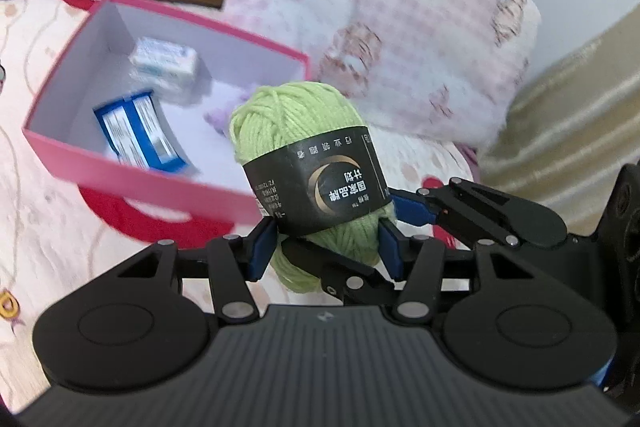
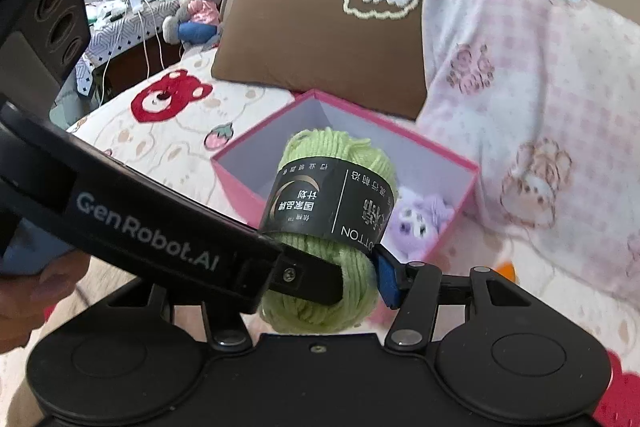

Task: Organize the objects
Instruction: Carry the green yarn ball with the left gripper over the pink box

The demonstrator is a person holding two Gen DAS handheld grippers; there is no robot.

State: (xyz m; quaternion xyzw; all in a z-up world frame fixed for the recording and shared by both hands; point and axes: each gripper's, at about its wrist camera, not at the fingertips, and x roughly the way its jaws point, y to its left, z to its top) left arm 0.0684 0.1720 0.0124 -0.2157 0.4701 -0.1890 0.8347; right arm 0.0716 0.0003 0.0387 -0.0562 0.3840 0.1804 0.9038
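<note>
Gripping from both sides, the green yarn ball (image 1: 304, 163) is held partly open-jawed by the left gripper (image 1: 324, 247) and the right gripper (image 2: 360, 279) together. It is suspended above the bed (image 2: 160, 143), at 5 o'clock of the pink box (image 1: 132, 167), in which a blue packet (image 1: 136, 127) is contained.

Held both claws tilted downward and crossed, pads pressed on one green yarn ball (image 1: 308, 163): left claw (image 1: 326, 247) clamping its lower end, right claw (image 2: 352, 279) gripping from the side. Bare hand (image 2: 28, 291) behind the left claw.
</note>
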